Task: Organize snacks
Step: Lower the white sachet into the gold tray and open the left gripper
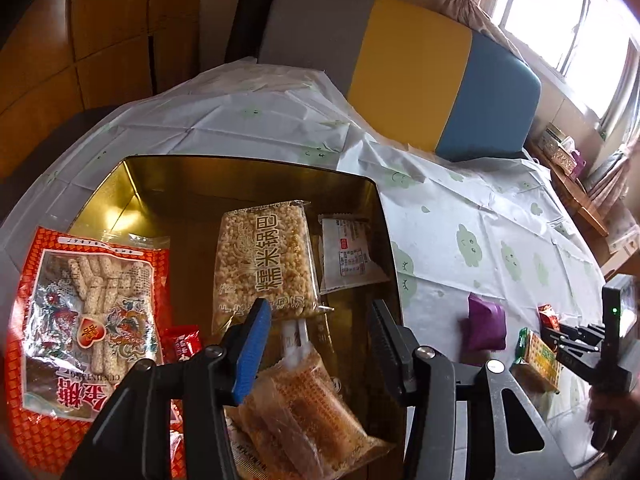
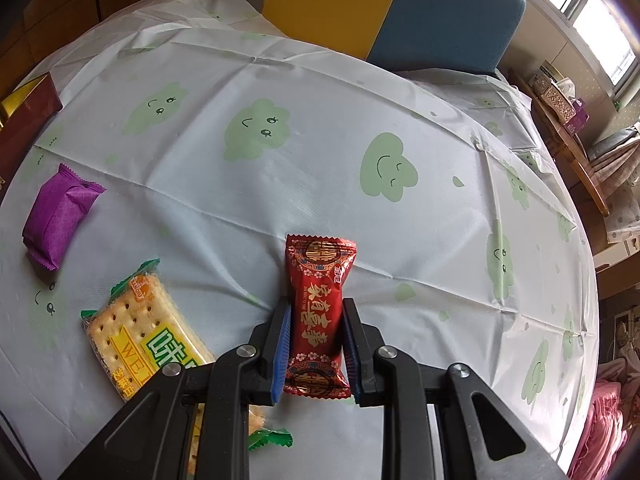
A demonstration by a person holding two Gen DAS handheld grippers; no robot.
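Observation:
A gold-lined tin box [image 1: 248,176] holds several snacks: a rice cracker pack [image 1: 266,260], a white packet [image 1: 350,254], an orange wafer pack [image 1: 304,412] and a big red bag [image 1: 88,320] over its left rim. My left gripper [image 1: 320,312] is open and empty above the box. My right gripper [image 2: 316,312] is shut on a red candy packet [image 2: 318,312] just above the table; it also shows in the left wrist view [image 1: 560,334]. A purple packet [image 2: 58,216] and a cracker pack [image 2: 148,336] lie left of it.
The round table has a white cloth with green clouds [image 2: 360,140]. A grey, yellow and blue chair back [image 1: 420,68] stands behind it. The tin's red outer wall [image 2: 28,112] shows at the far left of the right wrist view. A shelf with boxes [image 2: 560,100] stands at right.

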